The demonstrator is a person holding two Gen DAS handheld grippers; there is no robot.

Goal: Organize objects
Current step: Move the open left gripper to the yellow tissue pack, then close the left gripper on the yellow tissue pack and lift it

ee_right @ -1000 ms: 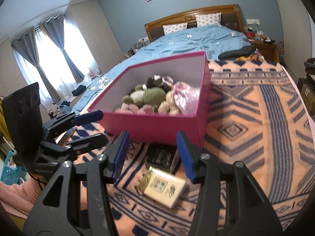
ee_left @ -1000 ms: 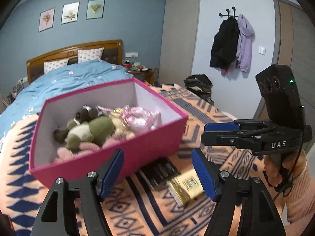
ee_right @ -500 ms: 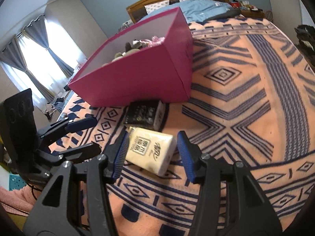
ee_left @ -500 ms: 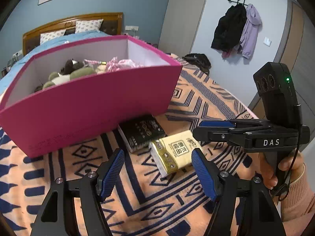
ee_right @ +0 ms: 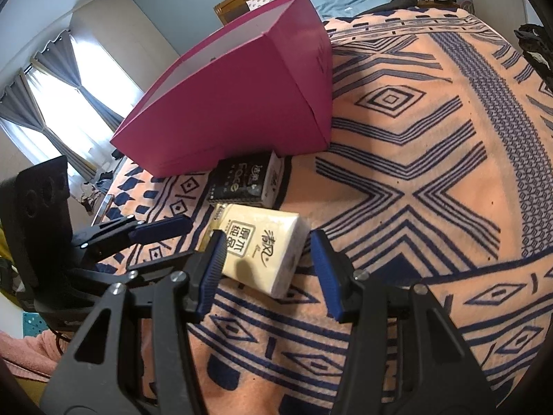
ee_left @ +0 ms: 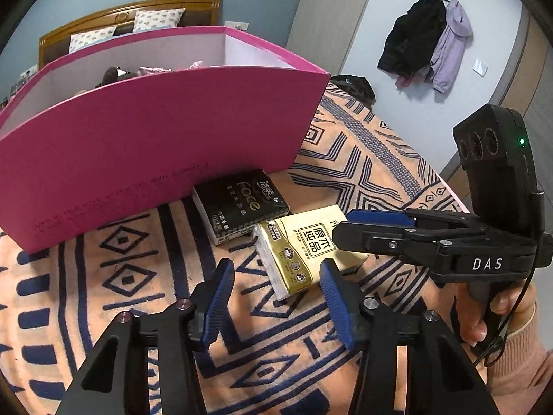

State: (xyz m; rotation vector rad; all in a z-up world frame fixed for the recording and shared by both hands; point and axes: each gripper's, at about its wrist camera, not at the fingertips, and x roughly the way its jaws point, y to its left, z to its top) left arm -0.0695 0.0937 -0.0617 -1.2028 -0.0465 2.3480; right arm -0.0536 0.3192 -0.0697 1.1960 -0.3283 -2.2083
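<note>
A yellow tissue pack [ee_left: 307, 247] [ee_right: 262, 247] lies on the patterned blanket, touching a black tissue pack [ee_left: 240, 204] [ee_right: 243, 180] that rests against the pink box [ee_left: 155, 138] [ee_right: 235, 103]. Plush toys [ee_left: 114, 74] show just over the box rim. My left gripper [ee_left: 274, 282] is open, just short of the yellow pack. My right gripper [ee_right: 264, 259] is open, with its fingers on either side of the yellow pack's near end. In the left wrist view the right gripper [ee_left: 376, 228] comes in from the right, over the pack.
The orange and navy blanket [ee_right: 414, 159] covers the bed. The wooden headboard [ee_left: 128, 20] and pillows lie behind the box. Jackets [ee_left: 428, 41] hang on the right wall. Curtained windows [ee_right: 58, 103] are on the left.
Both grippers have dropped lower and moved closer to the yellow pack. The box now rises above the cameras and hides most of its contents. The right fingers now flank the pack.
</note>
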